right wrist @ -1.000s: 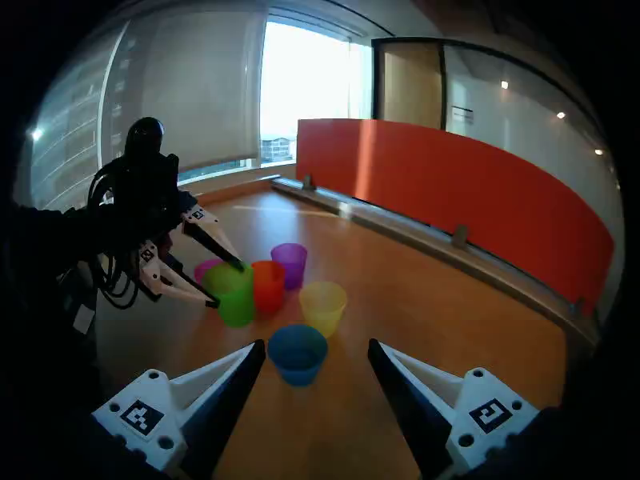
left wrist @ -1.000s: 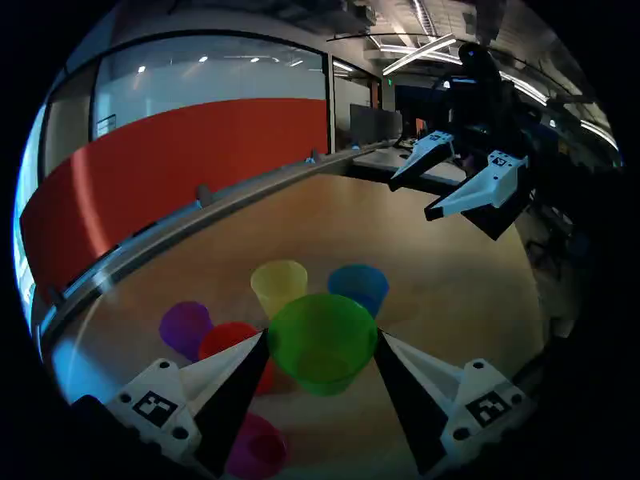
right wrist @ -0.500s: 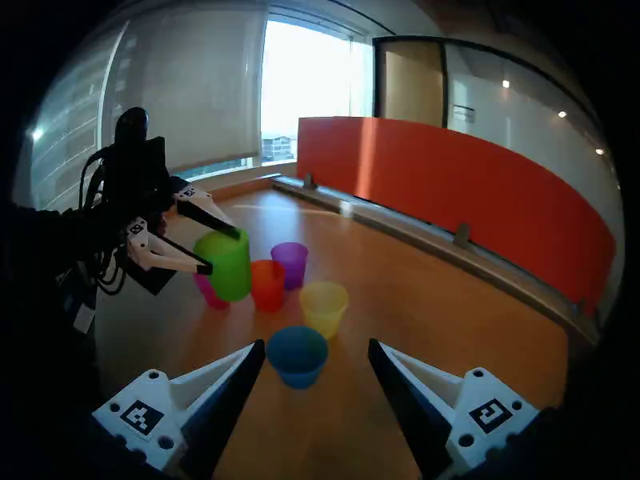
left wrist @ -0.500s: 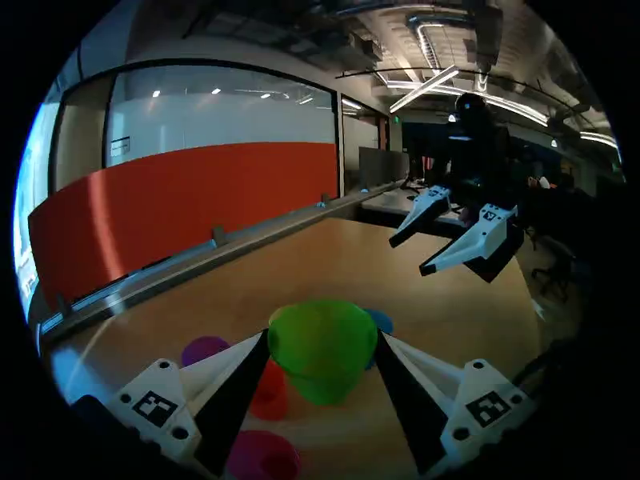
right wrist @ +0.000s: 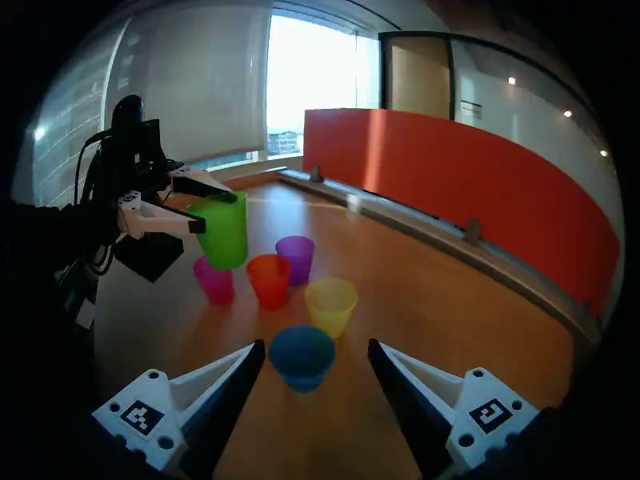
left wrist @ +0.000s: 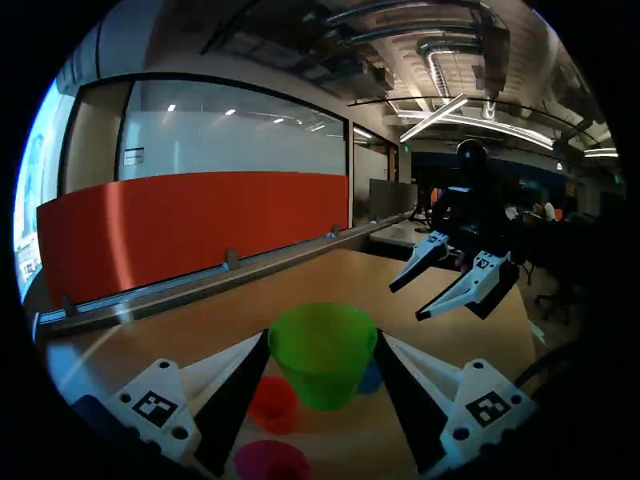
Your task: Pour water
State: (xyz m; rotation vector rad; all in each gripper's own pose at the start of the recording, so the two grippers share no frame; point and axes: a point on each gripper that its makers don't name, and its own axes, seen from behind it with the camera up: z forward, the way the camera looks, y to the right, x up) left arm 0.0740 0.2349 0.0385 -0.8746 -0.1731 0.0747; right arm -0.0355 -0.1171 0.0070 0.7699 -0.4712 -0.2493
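Observation:
My left gripper (left wrist: pixel 322 352) is shut on a green cup (left wrist: pixel 322 352), upright and lifted off the wooden table. In the right gripper view that green cup (right wrist: pixel 220 228) hangs above a pink cup (right wrist: pixel 214 282), held by the left gripper (right wrist: pixel 202 210). On the table stand a red cup (right wrist: pixel 270 279), a purple cup (right wrist: pixel 295 258), a yellow cup (right wrist: pixel 330 304) and a blue cup (right wrist: pixel 302 356). My right gripper (right wrist: pixel 314 356) is open with the blue cup just ahead between its fingers, not gripped. The left gripper view shows the right gripper (left wrist: pixel 406 300) in the air across the table.
The wooden table (right wrist: pixel 448 320) runs along an orange partition wall (right wrist: pixel 480 172) with a metal rail at its foot. In the left gripper view, a red cup (left wrist: pixel 273 404) and a pink cup (left wrist: pixel 272 462) lie below the green one. A person's dark sleeve (right wrist: pixel 48 240) is at the left.
The left gripper has lifted the green cup from the table among the other cups to well above them. The right gripper has stayed nearly still behind the blue cup.

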